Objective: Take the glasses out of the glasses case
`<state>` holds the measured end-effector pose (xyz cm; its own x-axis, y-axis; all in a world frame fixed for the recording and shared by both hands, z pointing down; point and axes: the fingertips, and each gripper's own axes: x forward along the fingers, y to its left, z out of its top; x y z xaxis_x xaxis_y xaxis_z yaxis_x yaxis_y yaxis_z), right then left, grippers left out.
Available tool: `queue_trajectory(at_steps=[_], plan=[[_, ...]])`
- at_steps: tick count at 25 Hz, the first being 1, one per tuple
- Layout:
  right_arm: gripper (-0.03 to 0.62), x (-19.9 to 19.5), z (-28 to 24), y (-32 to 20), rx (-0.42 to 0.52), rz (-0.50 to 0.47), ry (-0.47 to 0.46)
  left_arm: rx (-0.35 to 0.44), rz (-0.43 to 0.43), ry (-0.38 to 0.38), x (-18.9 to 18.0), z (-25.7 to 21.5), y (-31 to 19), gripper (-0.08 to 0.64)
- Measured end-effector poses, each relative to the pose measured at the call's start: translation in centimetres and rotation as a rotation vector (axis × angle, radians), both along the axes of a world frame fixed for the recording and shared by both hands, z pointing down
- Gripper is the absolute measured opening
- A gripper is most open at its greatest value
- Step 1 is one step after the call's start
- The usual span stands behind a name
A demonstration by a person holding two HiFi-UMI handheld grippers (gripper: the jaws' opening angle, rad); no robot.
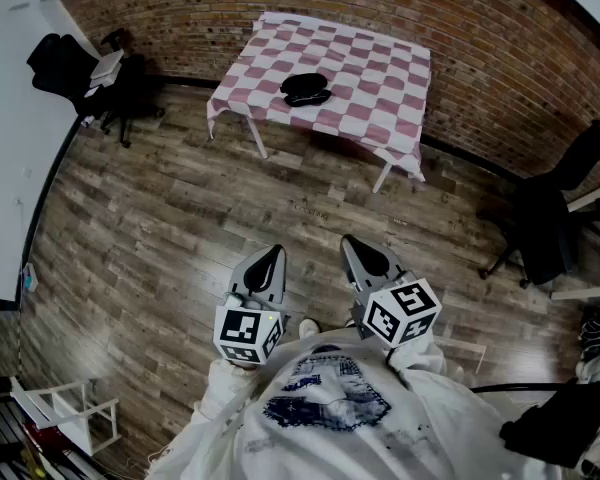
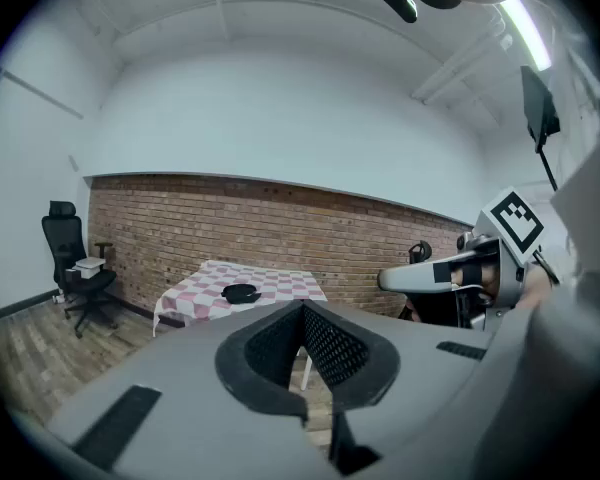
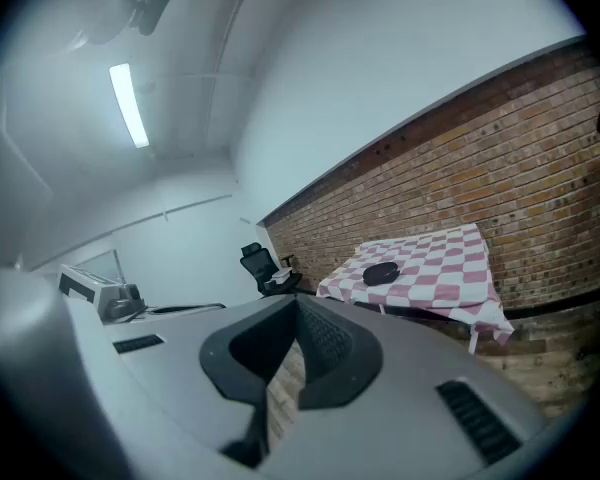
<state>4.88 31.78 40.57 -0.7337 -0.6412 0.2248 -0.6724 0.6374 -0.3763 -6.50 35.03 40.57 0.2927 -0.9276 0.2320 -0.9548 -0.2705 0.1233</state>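
Observation:
A closed black glasses case lies near the middle of a table with a pink-and-white checked cloth, far across the wooden floor. Both grippers are held close to the person's chest, well short of the table. My left gripper and right gripper point towards the table side by side, each with its jaws together and nothing between them. The left gripper view has its shut jaws below the distant case. From the right gripper, the case sits on the cloth.
A brick wall runs behind the table. A black office chair holding white items stands at the far left, another dark chair at the right. A white rack sits at the lower left. Wooden floor lies between me and the table.

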Motion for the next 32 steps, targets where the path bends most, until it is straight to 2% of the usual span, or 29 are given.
queue_trajectory(at_steps=[4, 9, 24, 32], plan=[[0.012, 0.2, -1.8, 2.3, 0.012, -0.003, 0.005, 0.005, -0.011, 0.012, 0.4, -1.7, 2.5, 0.009], [0.012, 0.0, -2.2, 3.6, 0.027, 0.009, 0.018, 0.032, -0.032, -0.043, 0.1, -2.9, 3.6, 0.009], [0.012, -3.3, -1.6, 4.8, 0.020, 0.081, 0.022, 0.008, 0.003, -0.042, -4.6, -1.5, 4.5, 0.009], [0.014, -3.4, -1.3, 3.8, 0.024, 0.104, 0.014, 0.009, -0.001, -0.039, -5.3, -1.0, 3.9, 0.009]])
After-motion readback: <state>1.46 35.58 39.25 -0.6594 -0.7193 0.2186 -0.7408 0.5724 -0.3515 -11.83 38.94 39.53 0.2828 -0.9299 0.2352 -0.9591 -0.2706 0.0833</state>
